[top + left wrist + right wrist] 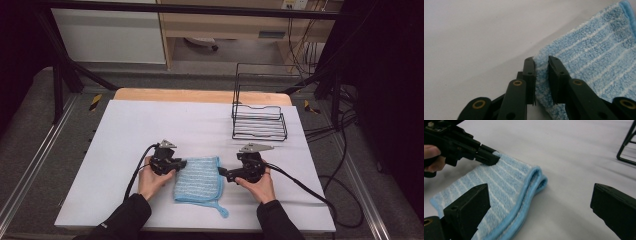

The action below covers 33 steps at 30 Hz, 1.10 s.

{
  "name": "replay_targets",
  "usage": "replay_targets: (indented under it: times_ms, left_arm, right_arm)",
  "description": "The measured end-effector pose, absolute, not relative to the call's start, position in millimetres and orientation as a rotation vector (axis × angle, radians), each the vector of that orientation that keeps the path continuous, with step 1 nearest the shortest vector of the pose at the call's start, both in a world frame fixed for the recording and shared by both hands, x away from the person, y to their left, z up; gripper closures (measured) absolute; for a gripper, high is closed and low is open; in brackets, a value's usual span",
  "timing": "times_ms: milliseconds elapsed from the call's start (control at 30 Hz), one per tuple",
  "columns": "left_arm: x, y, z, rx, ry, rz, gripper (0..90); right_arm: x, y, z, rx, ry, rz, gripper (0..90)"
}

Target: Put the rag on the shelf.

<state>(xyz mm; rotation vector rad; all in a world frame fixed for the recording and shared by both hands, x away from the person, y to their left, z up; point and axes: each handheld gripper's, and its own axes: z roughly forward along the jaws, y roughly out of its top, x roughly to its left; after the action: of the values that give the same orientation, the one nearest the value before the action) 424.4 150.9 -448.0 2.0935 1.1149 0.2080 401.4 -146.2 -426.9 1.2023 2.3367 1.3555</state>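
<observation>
A folded blue striped cloth [199, 179] lies flat on the white table [130, 130] near the person's edge, between both hands, likely about to be folded again. The left gripper [541, 65] lies low, its jaws pinching the cloth's corner, while the right gripper [223, 173] rests level beside the opposite edge, jaws spread wide around nothing.

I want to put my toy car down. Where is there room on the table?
The wide white stretch behind the blue cloth, left of the wire rack, is bare, as is the table's left side. Around the cloth it is crowded: both tools sit at its edges.
</observation>
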Motion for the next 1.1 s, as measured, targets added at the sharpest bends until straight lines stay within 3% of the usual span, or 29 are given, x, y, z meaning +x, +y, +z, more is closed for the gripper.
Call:
replay_targets:
  times_ms: [233,267,533,1100]
  left_arm:
    - [424,151,-449,2.105,1.081,0.226,76.3]
    - [424,151,-449,2.106,1.079,0.226,76.3]
    - [422,148,-449,2.114,1.074,0.257,76.2]
    - [424,152,-448,2.098,1.076,0.207,78.4]
  right_arm:
    - [426,-118,-445,1.244,2.388,1.298,29.0]
    - [426,-118,-445,1.244,2.388,1.298,29.0]
    - [426,-115,-453,1.285,2.437,1.248,56.2]
    - [425,-113,-453,1.434,2.454,1.286,79.3]
